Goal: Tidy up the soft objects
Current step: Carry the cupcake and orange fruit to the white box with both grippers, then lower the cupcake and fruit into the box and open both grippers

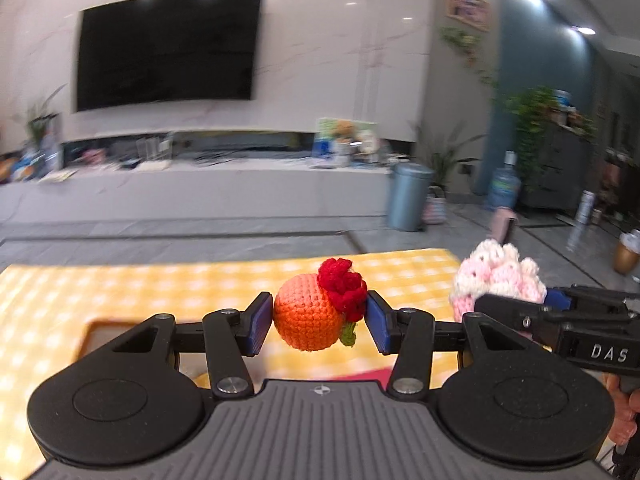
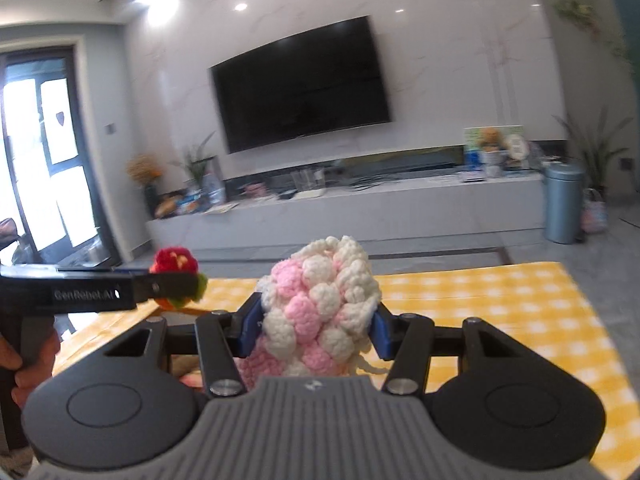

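Orange crochet ball (image 1: 306, 318) — red flower, pink-and-white bobble ball (image 2: 320, 312), yellow-and-white checked cloth (image 1: 160, 280)

Your orange crochet ball (image 1: 308, 320), with a red flower and a green leaf on its right side, is clamped between the left jaws above the yellow-checked worktop (image 1: 160, 292). Your pink-and-white bobbled crochet piece (image 2: 320, 312) stands upright between the right jaws, near the worktop's far edge.
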